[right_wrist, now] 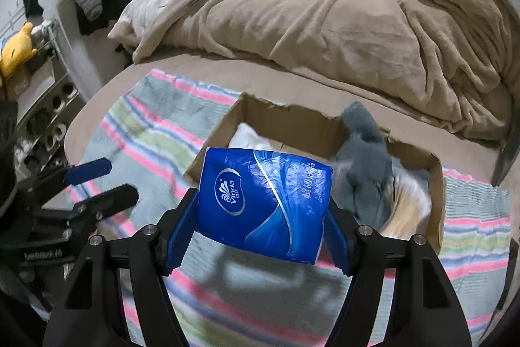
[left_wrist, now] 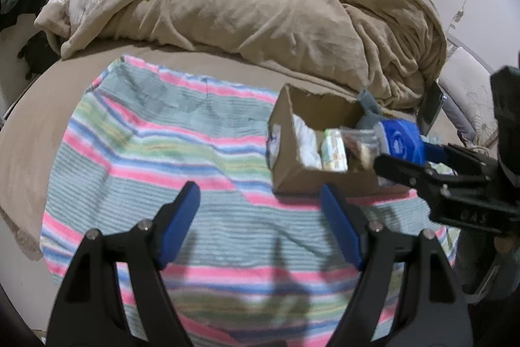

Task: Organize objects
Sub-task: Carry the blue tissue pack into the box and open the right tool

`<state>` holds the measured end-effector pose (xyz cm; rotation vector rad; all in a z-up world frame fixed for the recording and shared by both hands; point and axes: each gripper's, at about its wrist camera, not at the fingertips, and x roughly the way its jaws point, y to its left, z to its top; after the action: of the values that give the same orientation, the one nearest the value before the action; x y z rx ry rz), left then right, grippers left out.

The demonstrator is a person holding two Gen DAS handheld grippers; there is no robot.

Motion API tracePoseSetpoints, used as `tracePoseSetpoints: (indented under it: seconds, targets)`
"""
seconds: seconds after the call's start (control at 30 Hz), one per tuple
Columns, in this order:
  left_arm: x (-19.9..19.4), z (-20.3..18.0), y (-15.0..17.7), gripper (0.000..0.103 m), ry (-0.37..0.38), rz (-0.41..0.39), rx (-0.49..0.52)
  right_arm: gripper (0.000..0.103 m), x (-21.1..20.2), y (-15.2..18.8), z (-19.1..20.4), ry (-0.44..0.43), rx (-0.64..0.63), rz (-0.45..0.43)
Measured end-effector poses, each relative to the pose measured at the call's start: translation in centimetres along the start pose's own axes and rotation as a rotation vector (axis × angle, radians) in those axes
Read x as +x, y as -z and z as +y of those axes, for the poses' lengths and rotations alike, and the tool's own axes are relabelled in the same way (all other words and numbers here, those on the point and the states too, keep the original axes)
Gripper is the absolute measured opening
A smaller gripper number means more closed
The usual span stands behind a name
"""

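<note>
1. Scene: bed with striped towel [right_wrist: 156, 145] spread over it; open cardboard box [right_wrist: 435, 204] sitting on the towel; rumpled tan blanket [right_wrist: 325, 31] heaped behind.
2. Right gripper [right_wrist: 260, 233]: clamped on a blue tissue pack [right_wrist: 263, 200], one pad on each short side; pack held clear of the towel, in front of and just above the box's near left corner; shadow visible on the towel beneath.
3. Left gripper [left_wrist: 260, 217]: jaws spread, nothing between them; hovering over bare towel to the left of the box, well apart from it.
4. Box contents: grey cloth item [right_wrist: 364, 158] draped at the right part, white crumpled material [right_wrist: 250, 135] at the far left, small packets [left_wrist: 334, 148] seen from the left wrist view; detail blurred, exact items not resolvable.
5. Step in hand, as judged: carrying the tissue pack for placement into the box; towel otherwise bare of loose items, so probably late in the sorting.
6. Next move, as judged: carry forward over the rim, lower into the free space at the left near side, then release; pack soft and compressible, so squeeze kept light; watch the torn far rim and near wall for snagging; left gripper free to steady the box wall if it shifts.
</note>
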<state>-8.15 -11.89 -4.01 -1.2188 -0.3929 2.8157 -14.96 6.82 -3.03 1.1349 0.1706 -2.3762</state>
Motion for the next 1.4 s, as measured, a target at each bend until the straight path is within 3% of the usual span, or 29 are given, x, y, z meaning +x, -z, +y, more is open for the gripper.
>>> tracePoseSetpoints:
  seconds: [0.43, 0.83, 1.17, 1.4]
  targets:
    - [2.4, -0.1, -3.6, 0.078, -0.007, -0.049, 0.040, 0.073, 3.6, -3.3, -1.7, 0.001, 0.006, 0.024]
    - [4.2, 0.4, -4.3, 0.078, -0.005, -0.040, 0.025, 0.074, 7.5, -4.9, -3.2, -0.014, 0.068, 0.083]
    - [3.8, 0.4, -4.3, 0.078, -0.010, -0.044, 0.019, 0.078, 5.1, -5.1, -5.3, 0.034, 0.145, 0.003]
    - [2.7, -0.2, -4.4, 0.078, -0.007, -0.053, 0.029, 0.078, 3.6, -4.7, -5.3, 0.040, 0.139, -0.006]
